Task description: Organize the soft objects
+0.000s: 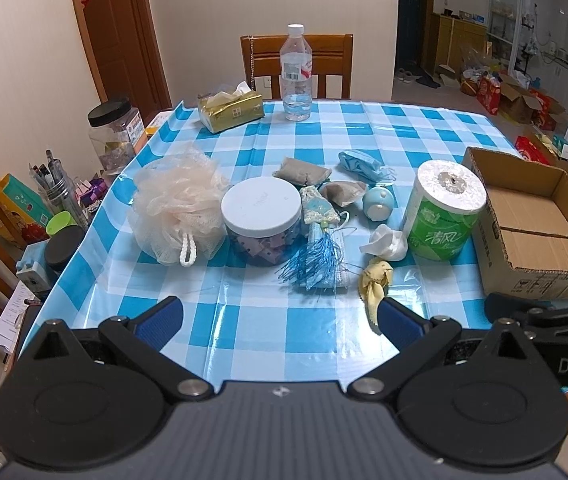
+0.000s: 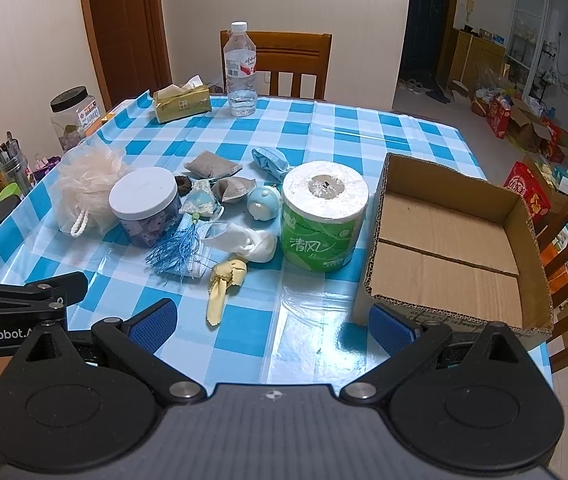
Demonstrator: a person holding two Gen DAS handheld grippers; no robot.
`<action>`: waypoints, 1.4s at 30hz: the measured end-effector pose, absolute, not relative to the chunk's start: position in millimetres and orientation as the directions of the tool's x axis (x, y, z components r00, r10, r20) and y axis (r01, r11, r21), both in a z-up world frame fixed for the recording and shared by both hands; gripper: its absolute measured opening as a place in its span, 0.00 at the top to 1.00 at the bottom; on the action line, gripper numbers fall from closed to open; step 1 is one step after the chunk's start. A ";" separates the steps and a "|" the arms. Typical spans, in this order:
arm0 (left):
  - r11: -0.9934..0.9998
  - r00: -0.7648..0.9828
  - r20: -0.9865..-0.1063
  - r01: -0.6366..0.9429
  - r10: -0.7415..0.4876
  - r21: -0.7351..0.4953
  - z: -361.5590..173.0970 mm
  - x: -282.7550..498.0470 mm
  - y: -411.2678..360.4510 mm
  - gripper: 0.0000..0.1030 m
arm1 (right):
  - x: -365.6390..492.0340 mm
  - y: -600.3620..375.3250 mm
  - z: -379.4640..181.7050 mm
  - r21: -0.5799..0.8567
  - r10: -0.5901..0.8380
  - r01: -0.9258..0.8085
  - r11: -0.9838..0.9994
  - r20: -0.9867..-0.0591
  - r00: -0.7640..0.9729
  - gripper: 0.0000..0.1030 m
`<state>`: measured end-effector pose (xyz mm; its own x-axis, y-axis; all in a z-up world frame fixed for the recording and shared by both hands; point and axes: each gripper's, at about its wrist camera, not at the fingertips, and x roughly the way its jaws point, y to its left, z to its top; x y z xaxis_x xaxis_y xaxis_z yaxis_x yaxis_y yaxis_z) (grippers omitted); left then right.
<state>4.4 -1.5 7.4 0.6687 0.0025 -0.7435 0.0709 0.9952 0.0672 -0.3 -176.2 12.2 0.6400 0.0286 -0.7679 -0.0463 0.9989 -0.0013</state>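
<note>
Left gripper (image 1: 280, 318) and right gripper (image 2: 272, 320) both wide, empty. Yellow cloth (image 2: 224, 280) at 12 o'clock: pinch its bunched knot, carry to cardboard box (image 2: 384, 200) at 2 o'clock.

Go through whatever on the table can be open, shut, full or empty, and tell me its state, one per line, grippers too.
cardboard box: open top, empty
white-lidded jar: lid on, upright
water bottle: capped, water only at the bottom
tissue pack: opened, tissue sticking out
toilet roll: upright, wrapped
left gripper: open, holding nothing
right gripper: open, holding nothing
</note>
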 end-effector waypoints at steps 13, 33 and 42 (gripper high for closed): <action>0.995 0.670 -0.742 0.072 0.002 0.068 8.7 5.0 -1.4 0.01 | -2.7 -180.8 14.0 -0.001 0.033 -0.052 0.999 -0.762 0.647 0.00; 0.994 0.696 -0.718 0.080 0.001 0.078 15.5 3.9 -5.5 0.01 | -0.4 -183.4 21.2 -0.005 0.063 -0.100 0.995 -0.744 0.665 0.00; 0.991 0.712 -0.702 0.104 -0.012 0.088 -4.6 11.8 2.7 0.01 | 9.1 -173.9 1.8 -0.018 0.083 -0.143 0.990 -0.738 0.669 0.00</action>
